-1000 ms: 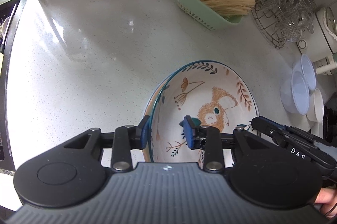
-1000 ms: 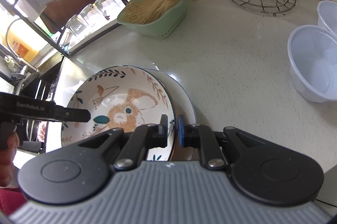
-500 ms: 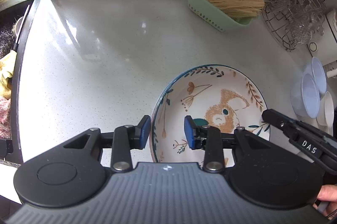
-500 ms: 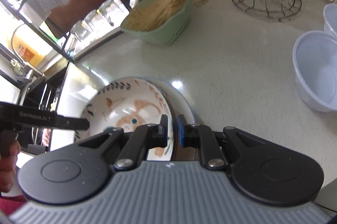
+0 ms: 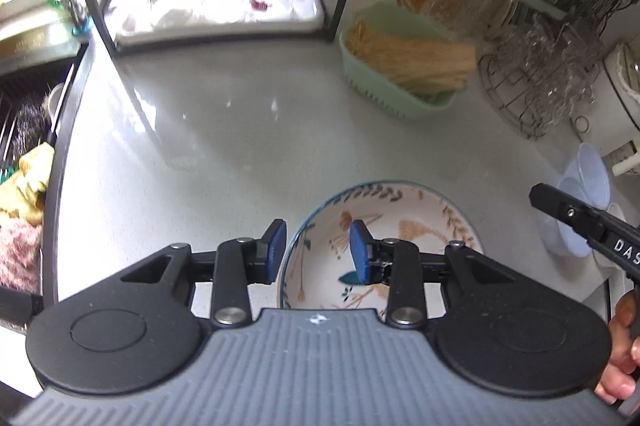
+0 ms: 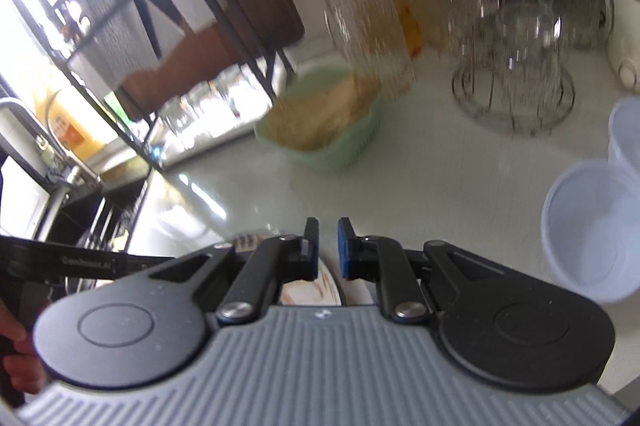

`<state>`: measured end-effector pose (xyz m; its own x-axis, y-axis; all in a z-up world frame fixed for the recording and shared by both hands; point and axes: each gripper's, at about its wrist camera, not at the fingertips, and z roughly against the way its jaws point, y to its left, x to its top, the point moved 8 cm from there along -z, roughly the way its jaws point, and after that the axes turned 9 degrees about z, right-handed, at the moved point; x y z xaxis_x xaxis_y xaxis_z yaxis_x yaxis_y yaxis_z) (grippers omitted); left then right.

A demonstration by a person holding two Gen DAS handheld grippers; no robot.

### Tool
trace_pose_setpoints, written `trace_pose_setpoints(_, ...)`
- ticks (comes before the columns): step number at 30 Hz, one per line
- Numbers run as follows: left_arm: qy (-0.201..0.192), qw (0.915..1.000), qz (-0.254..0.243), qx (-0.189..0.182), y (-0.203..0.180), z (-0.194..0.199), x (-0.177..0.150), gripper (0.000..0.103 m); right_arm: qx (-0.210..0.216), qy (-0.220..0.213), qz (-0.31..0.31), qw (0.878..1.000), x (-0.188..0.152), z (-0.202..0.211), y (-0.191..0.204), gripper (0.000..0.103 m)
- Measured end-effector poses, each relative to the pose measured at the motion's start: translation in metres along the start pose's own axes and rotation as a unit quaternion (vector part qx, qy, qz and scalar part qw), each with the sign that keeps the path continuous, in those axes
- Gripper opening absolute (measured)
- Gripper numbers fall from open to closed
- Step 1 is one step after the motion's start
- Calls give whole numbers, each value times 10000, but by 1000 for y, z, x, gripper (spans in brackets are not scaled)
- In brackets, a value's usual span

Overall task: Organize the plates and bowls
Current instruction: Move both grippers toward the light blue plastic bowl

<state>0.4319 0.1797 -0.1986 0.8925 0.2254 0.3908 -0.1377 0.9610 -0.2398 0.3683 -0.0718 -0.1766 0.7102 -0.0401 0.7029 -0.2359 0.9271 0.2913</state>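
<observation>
Near the bench's front edge, the patterned bowl (image 5: 384,246) sits with its left rim between the left gripper's (image 5: 318,252) parted jaws, while the right gripper's (image 6: 328,250) nearly closed jaws pinch its right rim; uneven lifting could tip it.

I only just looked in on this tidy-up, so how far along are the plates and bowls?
Nothing visibly put away yet. In hand: the left gripper straddles the rim of the painted bowl; the right gripper pinches its opposite edge. Left: placing that bowl, and the white plastic bowls on the counter.
</observation>
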Motion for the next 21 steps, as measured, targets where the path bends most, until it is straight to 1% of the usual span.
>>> trace_pose_setpoints(2,-250,9997,-69,-5,-6,13,8,39,-2,-158,13,9999,11,10,0,14)
trace_pose_setpoints(5,-507,9987,-28,-79,-15,31,14,40,7,-386,92,9992,27,27,0,14)
trace_pose_setpoints(6,-568,9983,12,-91,-18,37,14,41,-2,-436,142,9989,32,33,1,14)
trace_pose_setpoints(10,-767,9966,270,-125,-18,60,6,41,43,-646,276,9975,43,59,4,14)
trace_pose_setpoints(12,-916,9953,302,-6,-21,71,0,41,101,-734,274,9969,43,70,6,14)
trace_pose_setpoints(18,-1290,9903,508,53,-22,98,-16,43,190,-772,340,9963,30,93,14,14)
trace_pose_setpoints(21,-1333,9892,602,49,-19,107,-26,47,56,-682,446,9967,17,96,16,14)
